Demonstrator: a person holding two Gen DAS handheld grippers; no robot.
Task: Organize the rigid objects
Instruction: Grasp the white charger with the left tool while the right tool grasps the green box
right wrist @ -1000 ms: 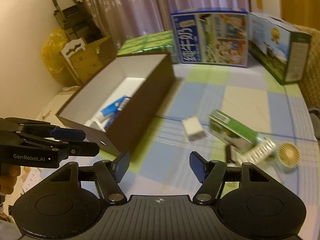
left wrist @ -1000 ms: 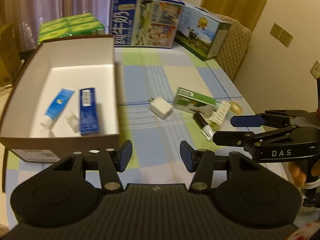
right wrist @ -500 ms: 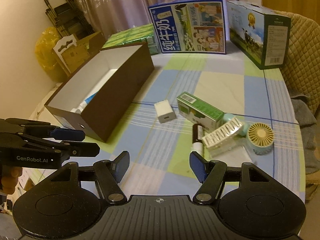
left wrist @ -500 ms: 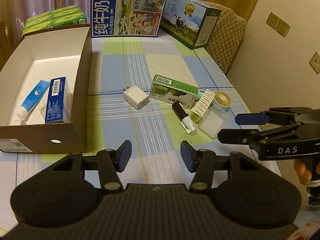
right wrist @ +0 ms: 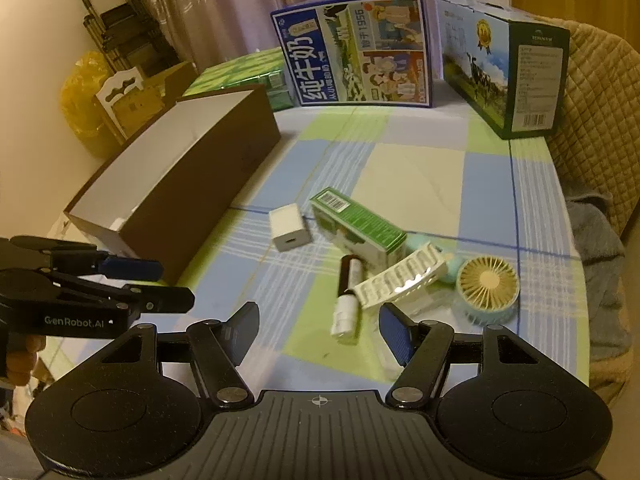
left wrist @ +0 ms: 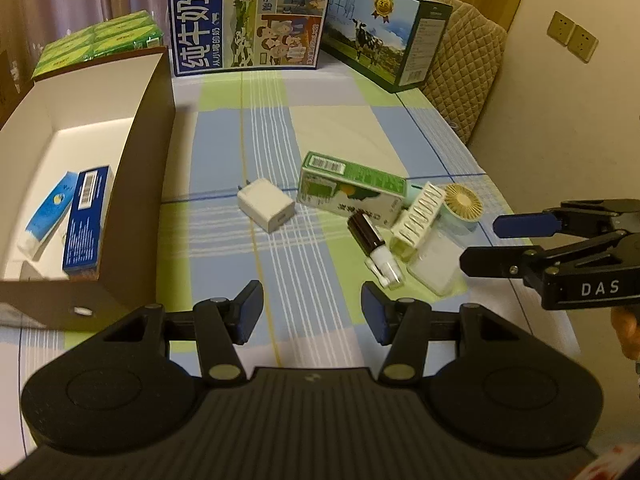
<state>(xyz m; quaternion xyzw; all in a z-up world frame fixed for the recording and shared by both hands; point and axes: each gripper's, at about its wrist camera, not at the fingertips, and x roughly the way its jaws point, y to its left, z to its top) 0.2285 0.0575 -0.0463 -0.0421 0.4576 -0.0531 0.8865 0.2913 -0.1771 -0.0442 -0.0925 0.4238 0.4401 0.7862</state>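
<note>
- The left gripper (left wrist: 312, 312) hangs over the checked tablecloth (left wrist: 280, 128) with its jaws parted about halfway and nothing between them; only bare cloth shows in the gap.
- The right gripper (right wrist: 318, 330) stands the same way, half open and empty, and the foot of a small dark bottle with a white cap (right wrist: 347, 300) lies just beyond its gap, nearer the right-hand finger.
- In the left wrist view that bottle (left wrist: 374, 248) lies ahead and to the right of the left gripper's jaws, close to the right finger but apart from it.
- A white charger block (left wrist: 266, 205) lies on the cloth straight ahead of the left gripper, well clear of the fingers.
- A green carton (left wrist: 352, 188) lies on its side just beyond the bottle; a white ribbed clip-like piece (left wrist: 418, 214) leans beside it, and a small round fan (left wrist: 462, 202) sits at the far right of the cluster.
- A clear plastic piece (left wrist: 434, 268) lies near the bottle's cap; what it is I cannot tell.
- The brown box (left wrist: 148, 184) with a white inside stands to the left and holds a blue carton (left wrist: 86, 220) and a blue and white tube (left wrist: 48, 212), side by side.
- Two big milk cartons (left wrist: 248, 16) stand at the far end of the table.
</note>
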